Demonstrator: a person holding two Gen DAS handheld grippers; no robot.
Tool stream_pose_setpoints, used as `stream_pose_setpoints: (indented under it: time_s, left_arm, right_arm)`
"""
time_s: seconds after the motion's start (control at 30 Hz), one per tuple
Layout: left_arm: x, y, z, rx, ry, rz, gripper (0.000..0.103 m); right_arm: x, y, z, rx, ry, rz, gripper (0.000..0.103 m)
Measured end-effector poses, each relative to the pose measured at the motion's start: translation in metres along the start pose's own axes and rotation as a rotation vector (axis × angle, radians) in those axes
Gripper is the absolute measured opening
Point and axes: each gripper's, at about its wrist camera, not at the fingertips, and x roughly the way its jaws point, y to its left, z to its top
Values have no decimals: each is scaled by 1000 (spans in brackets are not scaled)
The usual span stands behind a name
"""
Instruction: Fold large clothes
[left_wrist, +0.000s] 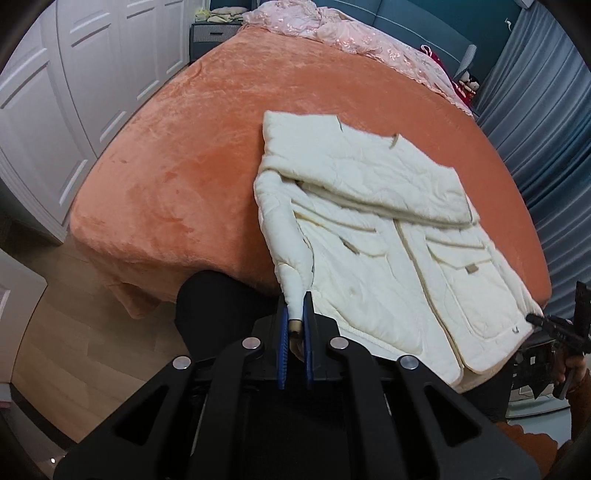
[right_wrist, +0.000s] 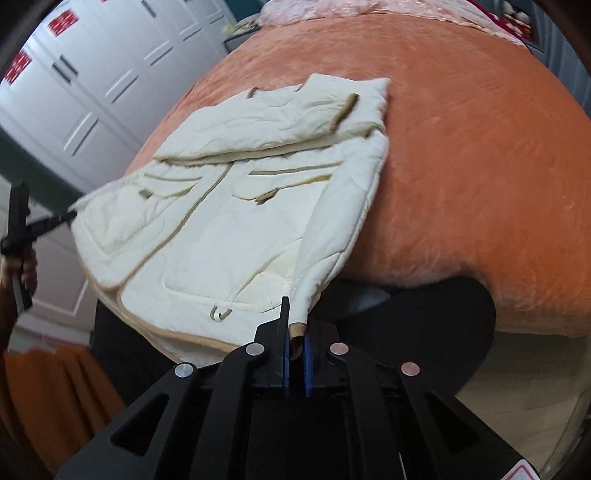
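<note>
A cream quilted jacket (left_wrist: 388, 236) (right_wrist: 240, 206) with tan trim lies front up on the orange bed (left_wrist: 192, 155) (right_wrist: 461, 155), its top part folded down over the chest. My left gripper (left_wrist: 295, 306) is shut on the tan-edged cuff of one sleeve (left_wrist: 291, 266), lifted at the bed's near edge. Across the jacket, my right gripper (right_wrist: 295, 325) is shut on the cuff of the other sleeve (right_wrist: 332, 236), which also hangs off the near edge. Each wrist view catches the other gripper at its side: the right gripper (left_wrist: 554, 328) and the left gripper (right_wrist: 22, 229).
White wardrobe doors (left_wrist: 74, 92) (right_wrist: 92, 74) stand left of the bed. A pink embroidered cloth (left_wrist: 332, 26) lies at the far end, and blue curtains (left_wrist: 546, 110) hang at the right. Wooden floor (left_wrist: 74, 332) and the person's dark trousers (left_wrist: 221, 302) are below the near edge.
</note>
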Motion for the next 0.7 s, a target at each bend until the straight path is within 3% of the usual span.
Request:
stream_pose_setpoints:
  time_s: [0.07,0.17,0.23,0.37,0.47,0.63,0.67,0.7]
  left_arm:
    - [-27,-5,3,1,-38,-19,6]
    - [-43,-21,26,10,-127,-69,6]
    - [-36,-32,51,34,-206,-78,6]
    - [9,-36,110,19,-272,-61,6]
    - [61,-39,145,2,-253,1,6]
    - [141,-30,182,-43,-195,90,11]
    - [151,-25,186,-76,-194,100,17]
    - [156,-21,188,-102,-208,117,34]
  right_arm:
    - [-35,7,-3,33,-54,20,4]
    - [-79,-4,20,137,-260,39,4]
    - [-84,-20,48,192,-376,55,4]
    - [-40,-58,113,326,-485,54,4]
    - [6,-76,157,402,-515,33,5]
    - [63,-82,209,421,-545,-72,11]
    - [71,-85,213,443,-545,-69,14]
    - [76,-89,214,476,-553,-58,15]
